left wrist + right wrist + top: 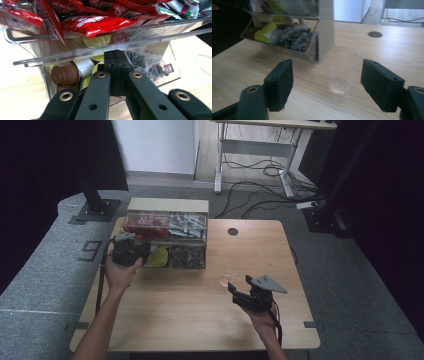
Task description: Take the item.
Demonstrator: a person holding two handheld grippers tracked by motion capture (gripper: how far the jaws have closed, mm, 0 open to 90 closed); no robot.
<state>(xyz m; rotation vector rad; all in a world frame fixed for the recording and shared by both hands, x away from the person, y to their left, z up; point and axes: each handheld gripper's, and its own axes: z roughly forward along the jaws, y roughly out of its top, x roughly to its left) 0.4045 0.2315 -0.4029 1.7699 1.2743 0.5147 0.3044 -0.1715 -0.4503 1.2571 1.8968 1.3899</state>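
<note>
Tabletop [200, 315]: pale wood-grain laminate, rounded corners, round cable hole at far edge.

Organizer [167, 240]: clear hard acrylic box, two tiers w/ dividers, far-left on the tabletop. Upper tier holds glossy red foil packets [95, 23]. Lower tier holds brown and yellow-lidded round capsules [65, 73] plus mesh tea bags [147, 62].

Left tongs [115, 72]: matte black, pads clenched flat together w/ nothing between, tips at the organizer's lower front edge.

Cup [340, 68]: thin clear plastic, cylindrical, upright on the tabletop just right of the organizer.

Right tongs [327, 83]: released, blocky black pads either side of the cup, apart from it.
</note>
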